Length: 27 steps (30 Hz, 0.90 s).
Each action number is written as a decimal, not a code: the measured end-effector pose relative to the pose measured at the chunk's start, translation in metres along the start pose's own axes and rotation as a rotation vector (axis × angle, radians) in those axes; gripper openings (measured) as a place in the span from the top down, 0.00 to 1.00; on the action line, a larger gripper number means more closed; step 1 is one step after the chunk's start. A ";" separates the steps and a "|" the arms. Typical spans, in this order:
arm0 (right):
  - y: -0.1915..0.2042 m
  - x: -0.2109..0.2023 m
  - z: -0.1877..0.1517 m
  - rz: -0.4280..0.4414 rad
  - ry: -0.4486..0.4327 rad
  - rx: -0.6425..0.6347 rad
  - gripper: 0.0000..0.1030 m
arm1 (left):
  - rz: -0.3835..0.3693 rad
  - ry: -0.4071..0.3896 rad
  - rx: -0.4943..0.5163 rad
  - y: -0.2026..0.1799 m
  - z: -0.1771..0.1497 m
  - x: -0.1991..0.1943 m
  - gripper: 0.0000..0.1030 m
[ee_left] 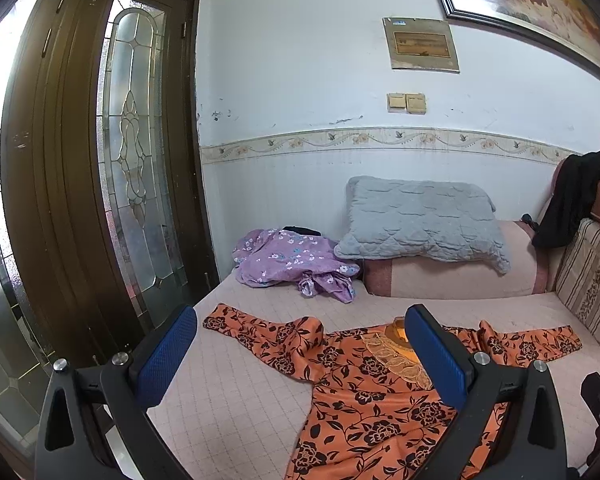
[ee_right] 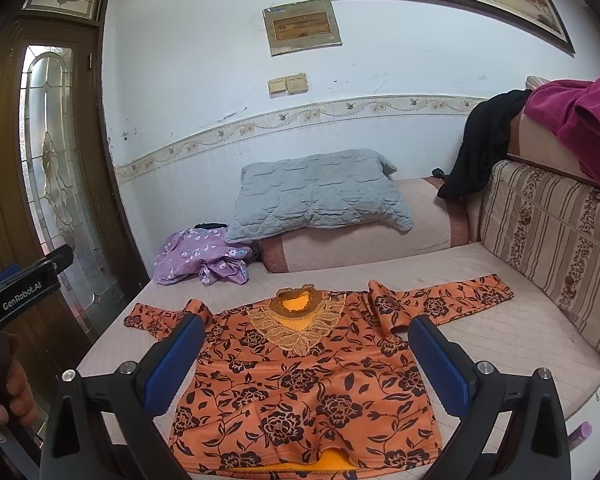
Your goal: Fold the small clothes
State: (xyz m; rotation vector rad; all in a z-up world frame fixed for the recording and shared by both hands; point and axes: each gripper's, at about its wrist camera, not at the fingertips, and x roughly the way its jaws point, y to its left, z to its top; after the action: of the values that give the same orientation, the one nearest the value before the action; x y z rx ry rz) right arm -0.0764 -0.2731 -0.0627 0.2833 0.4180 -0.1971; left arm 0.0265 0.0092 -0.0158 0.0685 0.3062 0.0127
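Note:
An orange top with black flowers (ee_right: 300, 376) lies spread flat, front up, on the pink quilted sofa seat (ee_right: 480, 276), both sleeves stretched out sideways. It also shows in the left wrist view (ee_left: 364, 404). My left gripper (ee_left: 300, 344) is open and empty, hovering above the top's left sleeve and shoulder. My right gripper (ee_right: 306, 354) is open and empty above the top's chest. The left gripper's body (ee_right: 16, 292) shows at the left edge of the right wrist view.
A crumpled purple floral garment (ee_right: 204, 256) lies at the back of the seat beside a grey pillow (ee_right: 320, 196). Black and magenta clothes (ee_right: 572, 116) hang over the striped sofa back at the right. A wood-and-glass door (ee_left: 100, 160) stands at the left.

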 end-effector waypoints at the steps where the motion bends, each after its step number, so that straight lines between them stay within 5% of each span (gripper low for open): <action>1: 0.001 0.000 0.000 -0.001 0.000 -0.002 0.00 | -0.001 0.000 -0.001 0.000 0.000 0.000 0.00; 27: -0.001 0.009 0.000 -0.013 0.021 -0.007 0.00 | -0.009 0.031 0.008 -0.002 -0.004 0.011 0.00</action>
State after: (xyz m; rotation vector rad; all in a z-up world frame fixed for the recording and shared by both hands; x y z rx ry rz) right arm -0.0689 -0.2746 -0.0670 0.2760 0.4414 -0.2056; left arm 0.0359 0.0082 -0.0235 0.0746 0.3372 0.0034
